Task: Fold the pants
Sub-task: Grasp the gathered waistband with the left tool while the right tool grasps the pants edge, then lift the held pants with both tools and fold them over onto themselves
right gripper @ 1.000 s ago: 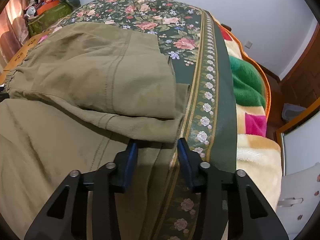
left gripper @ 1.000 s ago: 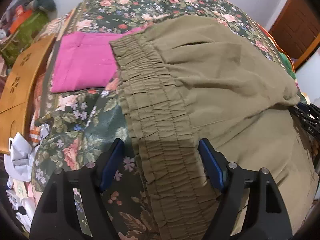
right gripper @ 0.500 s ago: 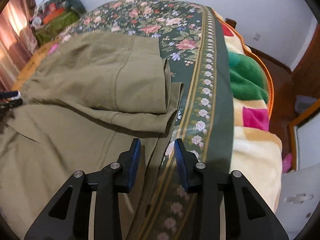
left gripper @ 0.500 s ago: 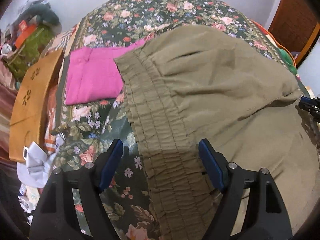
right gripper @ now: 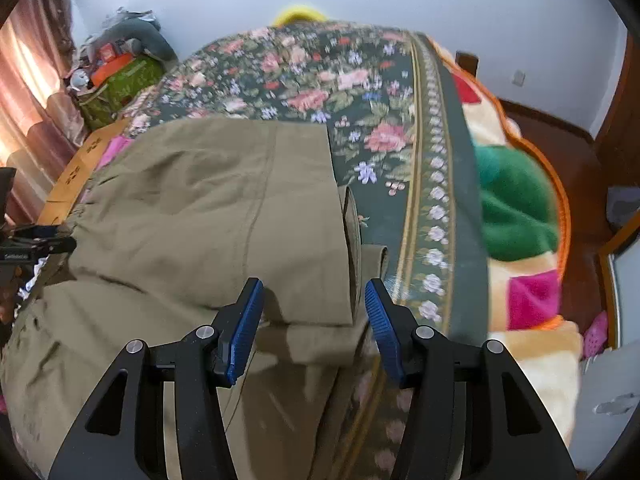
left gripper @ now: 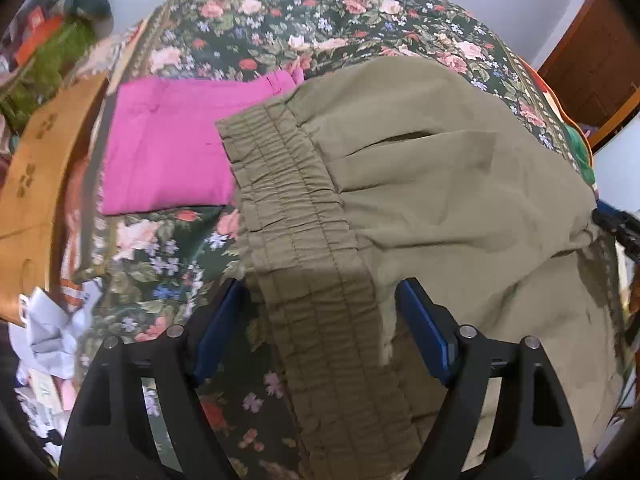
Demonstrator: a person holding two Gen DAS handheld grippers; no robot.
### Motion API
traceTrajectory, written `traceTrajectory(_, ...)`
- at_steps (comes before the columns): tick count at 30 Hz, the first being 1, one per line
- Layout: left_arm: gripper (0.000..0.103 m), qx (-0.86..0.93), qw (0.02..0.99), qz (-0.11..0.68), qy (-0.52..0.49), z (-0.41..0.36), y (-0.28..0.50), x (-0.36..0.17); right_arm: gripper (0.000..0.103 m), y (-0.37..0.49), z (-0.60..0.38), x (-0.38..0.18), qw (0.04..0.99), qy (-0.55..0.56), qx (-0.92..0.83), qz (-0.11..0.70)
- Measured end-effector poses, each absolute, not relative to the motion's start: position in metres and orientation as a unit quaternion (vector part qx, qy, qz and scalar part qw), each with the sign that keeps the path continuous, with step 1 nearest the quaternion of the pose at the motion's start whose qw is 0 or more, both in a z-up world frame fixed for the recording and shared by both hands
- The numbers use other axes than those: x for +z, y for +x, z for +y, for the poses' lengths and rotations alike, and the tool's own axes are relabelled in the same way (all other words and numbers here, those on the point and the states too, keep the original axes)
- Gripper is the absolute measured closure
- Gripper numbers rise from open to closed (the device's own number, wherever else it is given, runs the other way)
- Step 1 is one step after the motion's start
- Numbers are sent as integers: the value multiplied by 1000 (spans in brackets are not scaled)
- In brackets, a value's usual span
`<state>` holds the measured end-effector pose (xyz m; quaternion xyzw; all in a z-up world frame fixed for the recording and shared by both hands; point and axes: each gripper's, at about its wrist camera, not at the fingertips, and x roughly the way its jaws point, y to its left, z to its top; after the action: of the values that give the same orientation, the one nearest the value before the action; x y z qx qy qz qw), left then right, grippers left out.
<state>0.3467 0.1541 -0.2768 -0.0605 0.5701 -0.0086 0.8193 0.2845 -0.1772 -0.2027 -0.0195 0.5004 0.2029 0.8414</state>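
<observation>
Olive-green pants (left gripper: 440, 200) lie folded over on a floral bedspread (left gripper: 280, 12). Their elastic waistband (left gripper: 304, 248) runs toward my left gripper (left gripper: 320, 312), which is open with its jaws either side of the waistband. In the right wrist view the folded leg layers of the pants (right gripper: 224, 208) end at the hems (right gripper: 352, 240). My right gripper (right gripper: 314, 320) is open, its jaws straddling the hem corner from above. The right gripper's tip shows at the left view's right edge (left gripper: 616, 228), and the left gripper shows at the right view's left edge (right gripper: 28, 244).
A folded pink garment (left gripper: 168, 148) lies beyond the waistband. A wooden board (left gripper: 36, 184) and crumpled pale cloth (left gripper: 52, 332) sit at the bed's left. A multicoloured fleece blanket (right gripper: 516, 208) hangs on the bed's right side. Clutter (right gripper: 116, 68) is piled at the far left corner.
My right gripper has opened wider and shifted left over the hem corner. The left gripper has stayed open astride the waistband, with the view shifting slightly.
</observation>
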Motion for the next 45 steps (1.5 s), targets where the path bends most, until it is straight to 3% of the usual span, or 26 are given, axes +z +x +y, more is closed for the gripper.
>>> traceTrajectory(4, 19, -13, 819, 571, -63, 151, 350, -283, 55, 291, -173, -218, 831, -6, 209, 515)
traceTrajectory(6, 19, -16, 820, 569, -51, 146, 350, -285, 60, 291, -171, -220, 831, -14, 211, 515)
traceTrajectory(9, 19, -27, 824, 565, -34, 138, 350, -285, 83, 290, -172, -219, 829, -23, 221, 514)
traceTrajectory(14, 25, -41, 834, 550, 9, 118, 351, -280, 88, 280, -169, -205, 844, -62, 224, 483)
traceTrajectory(17, 43, -21, 841, 540, 29, 117, 354, -277, 89, 280, -173, -198, 857, -72, 213, 464)
traceTrajectory(20, 48, 5, 845, 535, 12, 130, 358, -276, 89, 287, -177, -202, 857, -73, 204, 467)
traceTrajectory(30, 42, 39, 846, 531, 9, 135, 355, -283, 88, 299, -165, -223, 839, -107, 191, 499)
traceTrajectory(32, 42, 30, 845, 535, -2, 139, 355, -279, 82, 299, -167, -218, 836, -108, 196, 502)
traceTrajectory(39, 38, 28, 851, 524, -3, 146, 350, -250, 80, 300, -179, -173, 852, -84, 200, 476)
traceTrajectory(41, 28, 32, 860, 510, 0, 149, 351, -239, 74, 303, -180, -160, 858, -74, 204, 466)
traceTrajectory(45, 27, 43, 869, 493, 3, 161, 362, -223, 63, 316, -172, -138, 872, -67, 206, 439)
